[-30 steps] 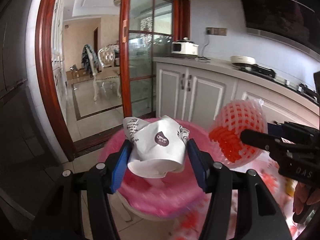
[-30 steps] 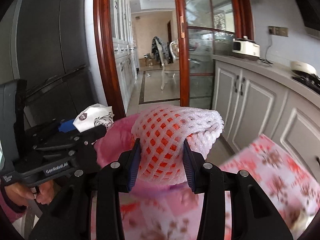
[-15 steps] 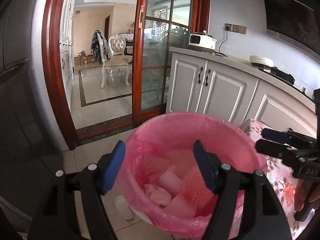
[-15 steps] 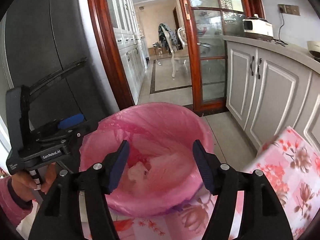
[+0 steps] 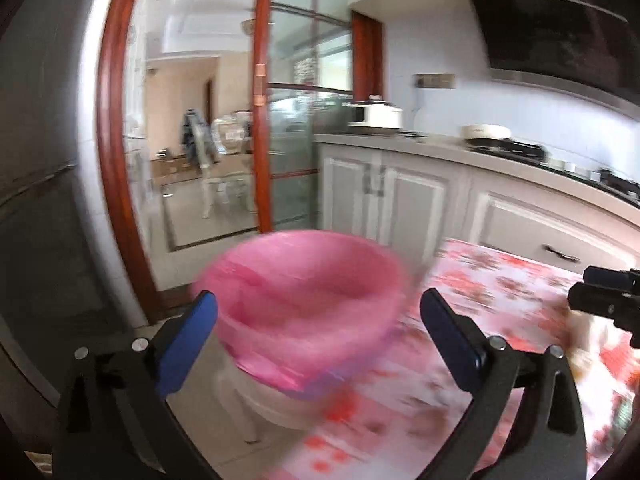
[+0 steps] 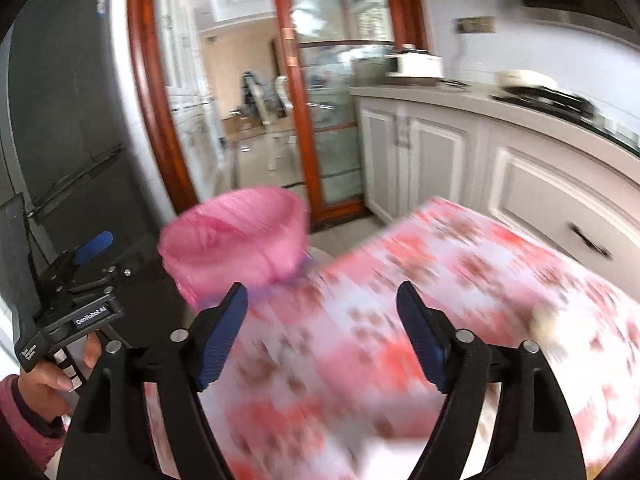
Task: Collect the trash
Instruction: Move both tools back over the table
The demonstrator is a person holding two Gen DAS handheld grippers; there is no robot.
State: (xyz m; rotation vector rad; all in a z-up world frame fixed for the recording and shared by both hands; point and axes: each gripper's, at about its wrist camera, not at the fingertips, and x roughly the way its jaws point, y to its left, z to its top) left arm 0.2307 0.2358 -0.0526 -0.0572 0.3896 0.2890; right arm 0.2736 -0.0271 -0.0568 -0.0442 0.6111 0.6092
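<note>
Left gripper (image 5: 318, 328): jaws spread wide and opening, blue pads (image 5: 186, 344) bare, nothing between them. Seen through that gap is the trash bin (image 5: 308, 300), lined with a pink bag, blurred; its contents cannot be made out. The bin stands on the tiled floor (image 5: 224, 440) just beside the corner of the table, which carries a pink floral tablecloth (image 5: 500, 300) running off toward 3 o'clock.

Right gripper (image 6: 322, 332): jaws likewise apart and opening, empty, positioned over the floral tablecloth (image 6: 440, 280). From this view the bin (image 6: 236, 240) sits at 11 o'clock, past the table edge. At 9 o'clock, the left gripper's body (image 6: 76, 292) appears, held by a hand (image 6: 48, 380) in a maroon sleeve (image 6: 20, 420).

A pale, blurred object (image 6: 548, 324) lies on the cloth at 3 o'clock; not identifiable.

Farther off: white cabinets (image 5: 400, 196) under a counter at 2 o'clock, a white appliance (image 5: 376, 116) on it, and a red-framed glass door (image 5: 264, 120) at 12 o'clock.
</note>
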